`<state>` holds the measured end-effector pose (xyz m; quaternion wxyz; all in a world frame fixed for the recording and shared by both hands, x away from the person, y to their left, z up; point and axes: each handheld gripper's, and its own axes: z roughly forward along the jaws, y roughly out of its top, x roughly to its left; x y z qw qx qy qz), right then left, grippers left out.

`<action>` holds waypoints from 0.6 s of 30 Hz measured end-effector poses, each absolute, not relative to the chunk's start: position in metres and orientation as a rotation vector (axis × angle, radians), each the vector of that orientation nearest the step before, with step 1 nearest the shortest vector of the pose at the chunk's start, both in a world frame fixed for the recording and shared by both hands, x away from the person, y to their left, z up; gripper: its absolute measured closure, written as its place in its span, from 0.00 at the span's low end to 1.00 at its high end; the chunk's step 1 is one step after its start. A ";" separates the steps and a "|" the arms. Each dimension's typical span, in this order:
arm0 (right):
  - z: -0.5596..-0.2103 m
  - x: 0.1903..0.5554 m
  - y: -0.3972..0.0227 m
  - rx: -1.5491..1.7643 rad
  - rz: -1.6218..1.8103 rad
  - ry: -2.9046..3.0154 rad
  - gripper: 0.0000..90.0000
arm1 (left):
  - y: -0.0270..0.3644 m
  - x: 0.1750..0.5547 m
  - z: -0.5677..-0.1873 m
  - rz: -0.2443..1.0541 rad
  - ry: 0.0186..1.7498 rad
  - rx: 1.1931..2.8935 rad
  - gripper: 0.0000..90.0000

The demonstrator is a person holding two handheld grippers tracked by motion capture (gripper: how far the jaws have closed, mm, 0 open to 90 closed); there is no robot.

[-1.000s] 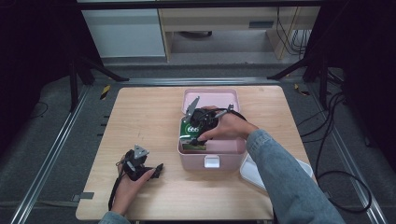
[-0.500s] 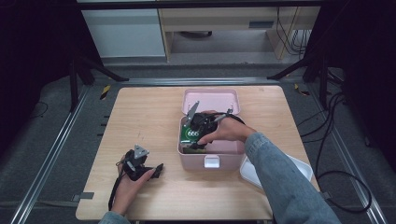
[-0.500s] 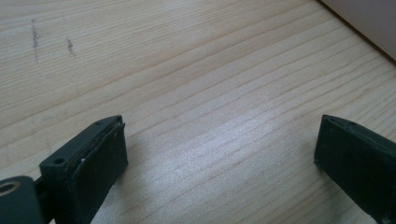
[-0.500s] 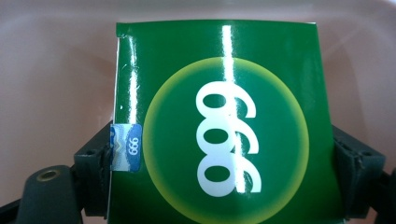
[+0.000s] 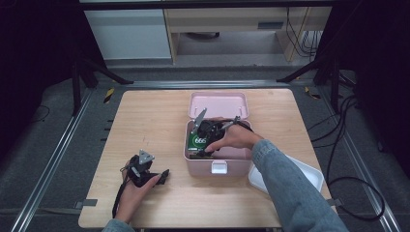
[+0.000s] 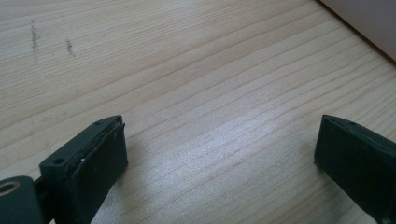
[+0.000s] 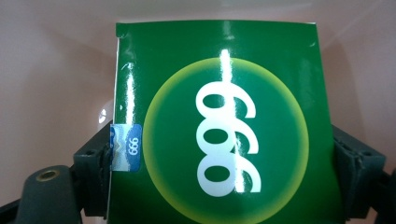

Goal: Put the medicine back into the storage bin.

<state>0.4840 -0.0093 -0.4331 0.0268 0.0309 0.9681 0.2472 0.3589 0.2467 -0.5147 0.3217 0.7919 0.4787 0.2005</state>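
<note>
While your right gripper (image 5: 202, 146) reaches into the open pink plastic box (image 5: 218, 166) at the middle of the pale wooden desk (image 5: 145, 121), its jaws stand wide, clamped on either edge of a glossy green carton (image 7: 224, 130) printed with white numerals inside the box. Your left gripper (image 6: 219, 158) rests on the desk near its front left, jaws wide apart with nothing between them.

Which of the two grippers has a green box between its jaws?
The right gripper, over the open pink case: its jaws clasp the green box marked 999. The left gripper rests open on the wooden table.
</note>
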 end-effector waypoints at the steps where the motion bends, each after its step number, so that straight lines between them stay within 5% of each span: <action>1: -0.433 0.484 -0.009 0.096 0.764 2.991 0.18 | 0.247 0.359 -0.515 0.527 1.257 2.080 0.02; 18: -0.448 0.481 -0.007 0.107 0.743 3.015 0.18 | 0.247 0.359 -0.515 0.527 1.257 2.079 0.02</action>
